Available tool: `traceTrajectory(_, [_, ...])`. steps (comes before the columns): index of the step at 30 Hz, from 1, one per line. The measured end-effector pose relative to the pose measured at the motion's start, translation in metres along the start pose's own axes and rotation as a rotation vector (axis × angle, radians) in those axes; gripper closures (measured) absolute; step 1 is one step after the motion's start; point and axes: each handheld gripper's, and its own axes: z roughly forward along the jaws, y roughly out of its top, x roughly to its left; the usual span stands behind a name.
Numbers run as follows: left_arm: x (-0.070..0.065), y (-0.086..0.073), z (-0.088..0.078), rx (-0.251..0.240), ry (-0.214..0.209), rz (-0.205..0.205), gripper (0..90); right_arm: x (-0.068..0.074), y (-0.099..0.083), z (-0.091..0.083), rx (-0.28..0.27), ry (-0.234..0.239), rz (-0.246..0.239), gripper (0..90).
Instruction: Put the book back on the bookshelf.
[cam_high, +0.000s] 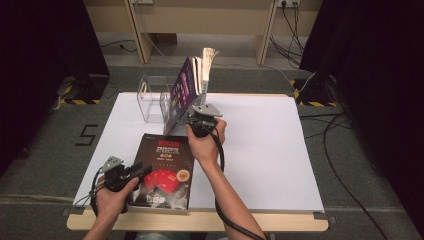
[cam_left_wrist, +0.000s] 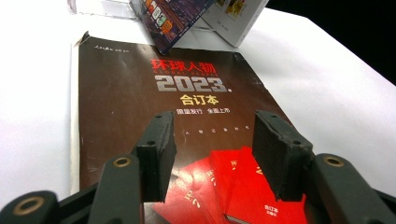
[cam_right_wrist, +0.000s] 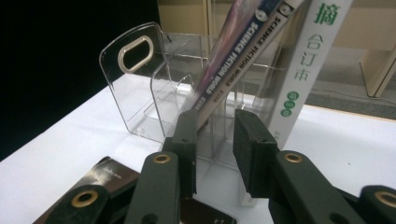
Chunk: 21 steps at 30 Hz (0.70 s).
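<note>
Now the right gripper (cam_high: 200, 121), jaws parted and gripping nothing, stands by the leaning magazine (cam_high: 182, 92) in the rack (cam_high: 150, 102); unsupported, it could topple. Left gripper (cam_high: 131, 172), unclenched, hovers over the book (cam_high: 162, 170) at 6 o'clock.

The dark magazine (cam_left_wrist: 154, 116) lying on the table (cam_high: 260, 150) reads "环球人物 2023 合订本". Beyond it, a leaning spine (cam_right_wrist: 243, 60) reads "SCIENCE FICTION WORLD"; a white spine (cam_right_wrist: 308, 60) beside it reads "合订本". Left of the table, floor tape (cam_high: 87, 134) forms "5".
</note>
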Motion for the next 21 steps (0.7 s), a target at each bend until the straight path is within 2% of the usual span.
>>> traceTrajectory(7, [0.003, 0.000, 0.000, 0.003, 0.033, 0.012, 44.6, -0.008, -0.006, -0.003, 0.036, 0.000, 0.013, 68.5])
traceTrajectory(14, [0.003, -0.001, 0.000, 0.009, 0.033, 0.012, 44.8, -0.009, -0.010, -0.005, 0.051, 0.021, 0.032, 68.9])
traceTrajectory(21, [0.006, 0.000, 0.000, 0.015, 0.049, 0.015, 44.7, -0.011, -0.022, -0.003, 0.096, 0.024, 0.044, 68.4])
